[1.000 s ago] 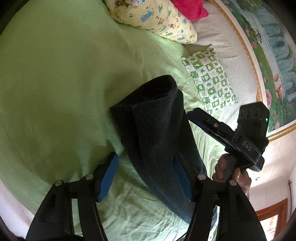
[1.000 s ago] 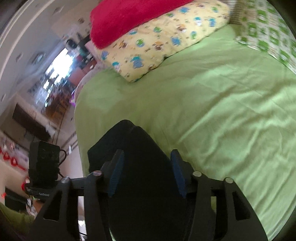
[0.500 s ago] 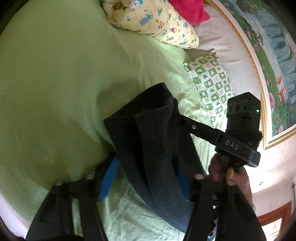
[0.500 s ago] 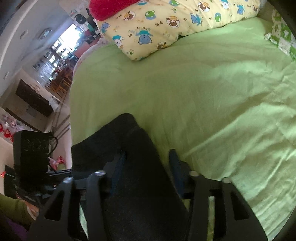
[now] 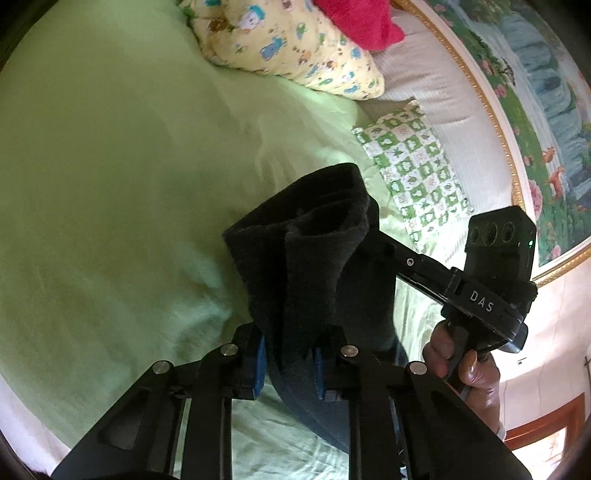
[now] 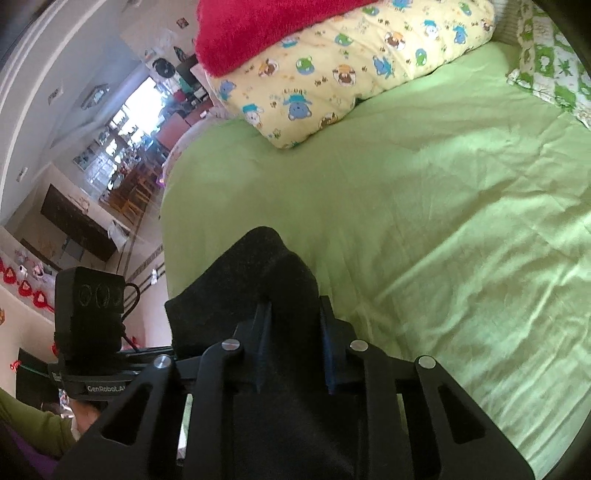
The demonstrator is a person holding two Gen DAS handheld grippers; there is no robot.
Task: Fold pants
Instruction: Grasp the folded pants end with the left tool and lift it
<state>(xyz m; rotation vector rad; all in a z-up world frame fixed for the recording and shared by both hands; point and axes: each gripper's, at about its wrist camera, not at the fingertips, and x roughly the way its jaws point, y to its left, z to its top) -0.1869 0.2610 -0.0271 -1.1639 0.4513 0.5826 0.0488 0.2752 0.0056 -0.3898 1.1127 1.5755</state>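
The dark charcoal pants [image 5: 314,266] hang bunched above the green bed sheet [image 5: 110,166]. My left gripper [image 5: 288,363] is shut on a fold of the pants, its blue pads pressing the cloth from both sides. My right gripper [image 6: 295,350] is shut on the pants [image 6: 258,288] too, cloth filling the gap between its fingers. The right gripper's body [image 5: 491,266] shows in the left wrist view just right of the pants, and the left gripper's body [image 6: 88,321] shows at the lower left of the right wrist view.
A yellow cartoon-print pillow [image 6: 351,66] with a red blanket [image 6: 258,29] on it lies at the head of the bed. A green-and-white checked pillow [image 5: 417,166] lies beside it. A painted wall [image 5: 535,92] borders the bed. The bed's edge [image 6: 166,221] drops to the room at the left.
Both grippers have closed on the pants: the left one's fingers were wide apart a second ago. The two grippers have come closer together and the cloth is bunched between them.
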